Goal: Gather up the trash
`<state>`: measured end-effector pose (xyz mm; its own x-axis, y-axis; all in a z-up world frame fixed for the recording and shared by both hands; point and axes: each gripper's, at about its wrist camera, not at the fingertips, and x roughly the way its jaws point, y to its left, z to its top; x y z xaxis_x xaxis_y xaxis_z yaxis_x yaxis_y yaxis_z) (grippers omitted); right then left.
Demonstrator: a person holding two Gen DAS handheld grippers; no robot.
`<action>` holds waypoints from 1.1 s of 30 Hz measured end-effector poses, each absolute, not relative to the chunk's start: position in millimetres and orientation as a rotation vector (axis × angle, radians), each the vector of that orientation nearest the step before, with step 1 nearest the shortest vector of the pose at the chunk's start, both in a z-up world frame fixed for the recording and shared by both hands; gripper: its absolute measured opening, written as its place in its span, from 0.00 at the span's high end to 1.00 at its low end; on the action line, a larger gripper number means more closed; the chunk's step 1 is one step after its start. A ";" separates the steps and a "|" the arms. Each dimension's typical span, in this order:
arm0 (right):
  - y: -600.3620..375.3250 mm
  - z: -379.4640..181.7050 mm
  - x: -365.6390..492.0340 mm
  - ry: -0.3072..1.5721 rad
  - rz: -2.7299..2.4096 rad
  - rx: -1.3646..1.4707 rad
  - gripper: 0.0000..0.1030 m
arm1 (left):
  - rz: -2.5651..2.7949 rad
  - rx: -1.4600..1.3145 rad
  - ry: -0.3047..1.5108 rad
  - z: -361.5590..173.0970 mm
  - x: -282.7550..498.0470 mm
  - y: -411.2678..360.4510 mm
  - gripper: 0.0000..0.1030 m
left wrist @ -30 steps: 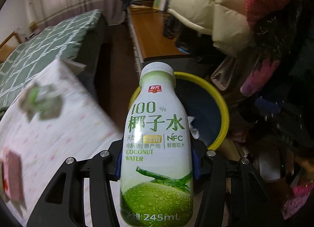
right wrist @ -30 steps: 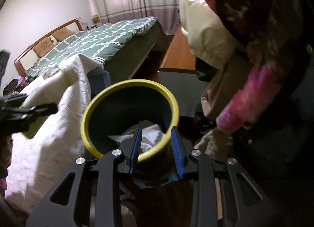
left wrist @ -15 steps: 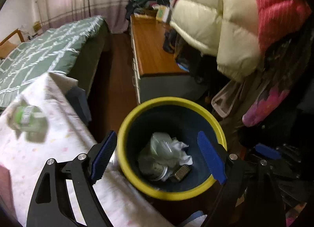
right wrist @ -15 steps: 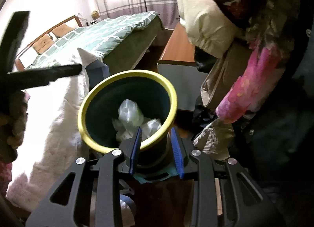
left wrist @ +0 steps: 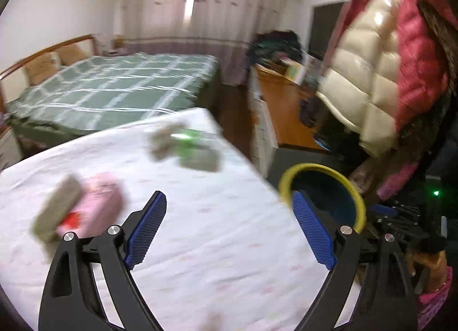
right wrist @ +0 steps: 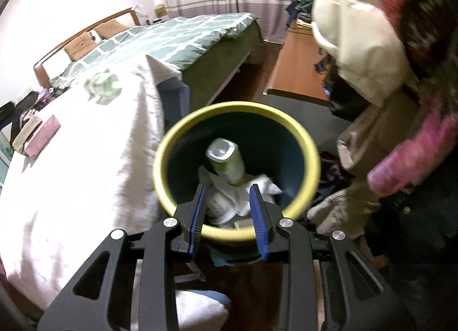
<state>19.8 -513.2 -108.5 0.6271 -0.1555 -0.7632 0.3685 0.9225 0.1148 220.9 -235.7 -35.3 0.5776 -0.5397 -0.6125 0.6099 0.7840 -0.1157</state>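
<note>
The bottle (right wrist: 227, 162) lies inside the bin (right wrist: 310, 156), base up and tilted, resting on crumpled white paper (right wrist: 243, 187) and other scraps at the bottom. The bin is dark inside with a yellow rim and stands just beside the white-covered table (right wrist: 71, 182). The right gripper (right wrist: 229, 216) pinches the bin's near rim, one blue pad inside the wall and one outside.

The left gripper (left wrist: 229, 230) hangs over the table (left wrist: 229, 230) with its jaws spread wide and opening further, nothing between them. The bin (left wrist: 286, 179) sits past its right finger at the table's edge.

On the table lie two more pieces: a pink carton (left wrist: 94, 210) to the left, and a green and white thing (left wrist: 189, 147) further back, too blurred to name, perhaps a crushed wrapper. The right view shows both too, the carton (right wrist: 43, 133) near the table's far left and the green thing (right wrist: 104, 87) near its far corner.

Beyond stand a bed with a green checked cover (left wrist: 114, 90), a wooden bench (left wrist: 286, 113) and hanging padded coats (left wrist: 372, 79).
</note>
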 end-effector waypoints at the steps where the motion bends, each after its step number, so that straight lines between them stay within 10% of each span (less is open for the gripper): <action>1: -505.9 -107.2 27.2 0.844 -0.294 0.265 0.71 | -0.636 0.102 0.658 -33.4 223.9 -216.4 0.13; 14: -416.7 -83.1 139.7 0.836 -0.142 0.202 0.64 | -0.334 -0.038 0.574 -55.1 272.7 -39.5 0.10; 33: -381.9 -72.2 307.7 0.857 -0.179 0.251 0.37 | -0.280 -0.115 0.561 -73.0 276.1 -12.1 0.09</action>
<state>307.6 -381.9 -72.2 0.6421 -0.0554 -0.7646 0.2559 0.9557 0.1456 276.1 -12.1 -73.0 0.8102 -0.2928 -0.5078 0.2303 0.9556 -0.1837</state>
